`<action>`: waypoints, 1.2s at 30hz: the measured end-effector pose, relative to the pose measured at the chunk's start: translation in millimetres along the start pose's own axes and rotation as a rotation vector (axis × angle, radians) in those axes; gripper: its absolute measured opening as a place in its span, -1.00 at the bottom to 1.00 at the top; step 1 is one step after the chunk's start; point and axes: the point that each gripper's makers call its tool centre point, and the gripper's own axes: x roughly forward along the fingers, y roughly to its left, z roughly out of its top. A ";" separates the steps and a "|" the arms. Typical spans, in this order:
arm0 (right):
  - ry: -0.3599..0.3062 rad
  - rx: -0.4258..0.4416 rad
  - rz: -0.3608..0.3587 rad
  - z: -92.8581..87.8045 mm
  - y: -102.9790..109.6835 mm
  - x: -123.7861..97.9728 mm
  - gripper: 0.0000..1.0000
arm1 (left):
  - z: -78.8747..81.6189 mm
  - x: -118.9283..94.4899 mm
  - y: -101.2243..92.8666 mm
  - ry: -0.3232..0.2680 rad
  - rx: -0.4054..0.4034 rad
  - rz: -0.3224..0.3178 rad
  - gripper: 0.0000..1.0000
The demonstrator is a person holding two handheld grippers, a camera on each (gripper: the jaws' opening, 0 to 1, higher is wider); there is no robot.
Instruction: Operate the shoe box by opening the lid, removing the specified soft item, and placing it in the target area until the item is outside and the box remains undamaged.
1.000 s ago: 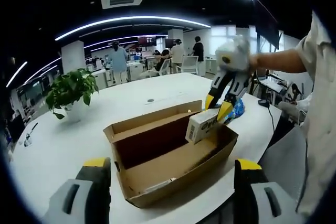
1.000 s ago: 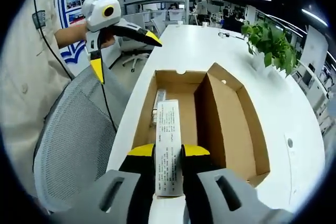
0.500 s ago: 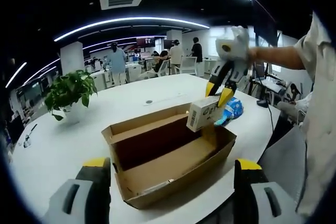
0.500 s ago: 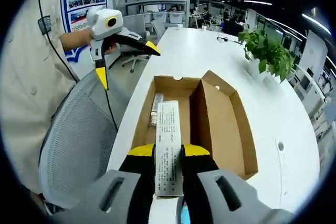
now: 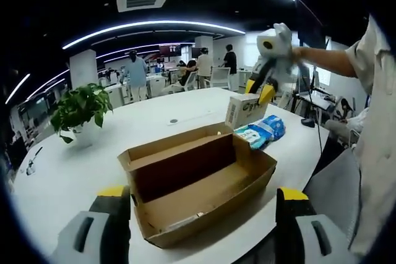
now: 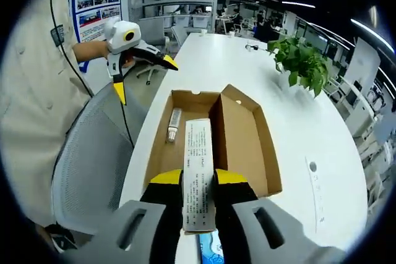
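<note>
A: Carton (image 6: 198,174) sits clamped between the right gripper's (image 6: 198,180) jaws, its long axis running straight out along them. In the left gripper view the same carton (image 5: 243,110) hangs in the air, clear of the shoe box (image 5: 197,180).

B: Which way does the shoe box lie from it?

A: Ahead and below in the right gripper view: the shoe box (image 6: 210,143) is open on the table (image 6: 291,109), lid folded out flat beside the tray, and a slim item (image 6: 172,133) lies inside along the wall nearest the chair (image 6: 93,159).

B: And the drop spot?

A: A blue packet (image 5: 262,132) lies on the table just beside the shoe box, under the carton; its edge (image 6: 209,250) peeks out under the right gripper's jaws. My guess is the carton goes down there, so the move is a short lowering.

B: The left gripper?

A: The left gripper (image 5: 199,214) is wide open and holds nothing, on the shoe box's far side from the carton. The right is nearer.
</note>
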 end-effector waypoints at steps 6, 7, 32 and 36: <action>0.010 0.001 -0.032 -6.3 -11.5 -20.1 -0.69 | 0.7 0.7 -1.0 -0.002 0.001 -0.008 0.99; 0.014 0.002 -0.038 -7.7 -13.0 -23.8 -0.69 | 0.8 0.8 -1.0 -0.002 0.001 -0.008 0.99; 0.135 0.034 -0.140 -62.7 -52.3 -73.4 -0.68 | -1.7 3.4 2.5 0.008 -0.012 -0.010 0.99; 0.164 0.042 -0.157 -76.6 -60.8 -77.7 -0.68 | -2.0 5.1 2.0 0.010 -0.012 -0.011 0.99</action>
